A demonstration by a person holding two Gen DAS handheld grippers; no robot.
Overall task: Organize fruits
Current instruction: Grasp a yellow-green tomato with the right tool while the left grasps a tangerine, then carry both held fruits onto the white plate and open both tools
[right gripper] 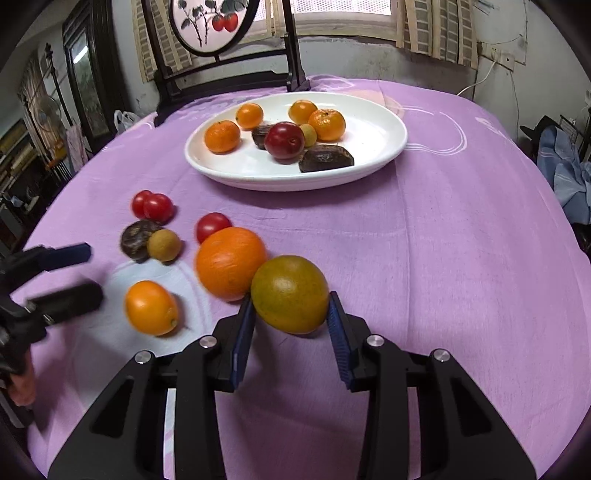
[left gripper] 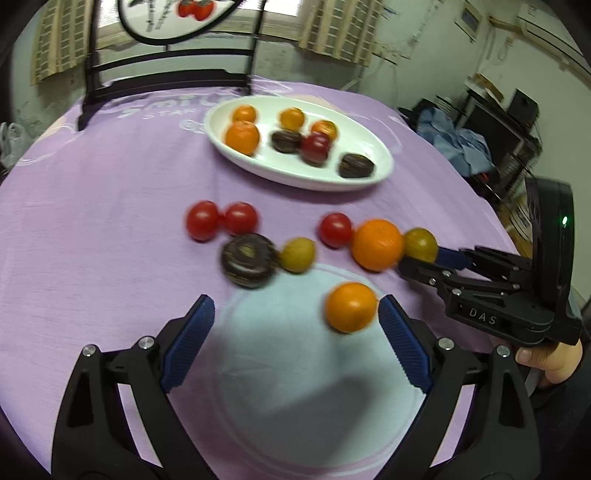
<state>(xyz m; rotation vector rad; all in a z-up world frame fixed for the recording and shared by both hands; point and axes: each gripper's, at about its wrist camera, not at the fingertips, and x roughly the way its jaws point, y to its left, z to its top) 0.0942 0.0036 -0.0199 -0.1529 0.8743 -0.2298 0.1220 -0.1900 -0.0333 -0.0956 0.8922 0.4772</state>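
Observation:
A white oval plate (right gripper: 369,162) at the far side holds several oranges, a red plum and dark fruits; it also shows in the left wrist view (left gripper: 376,147). My right gripper (right gripper: 291,317) is shut on a green-yellow orange (right gripper: 290,293), also seen in the left wrist view (left gripper: 420,244). A big orange (right gripper: 229,262) touches it. My left gripper (left gripper: 295,321) is open and empty, with a small orange (left gripper: 351,306) just inside its right finger. Red tomatoes (left gripper: 219,219), a dark fruit (left gripper: 249,260) and a small yellow-green fruit (left gripper: 297,254) lie loose on the purple cloth (left gripper: 92,221).
A dark wooden stand with a painted round panel (right gripper: 214,26) stands behind the plate at the table's far edge. The round table drops off on all sides. Clutter and blue cloth (left gripper: 465,144) lie beyond the right edge.

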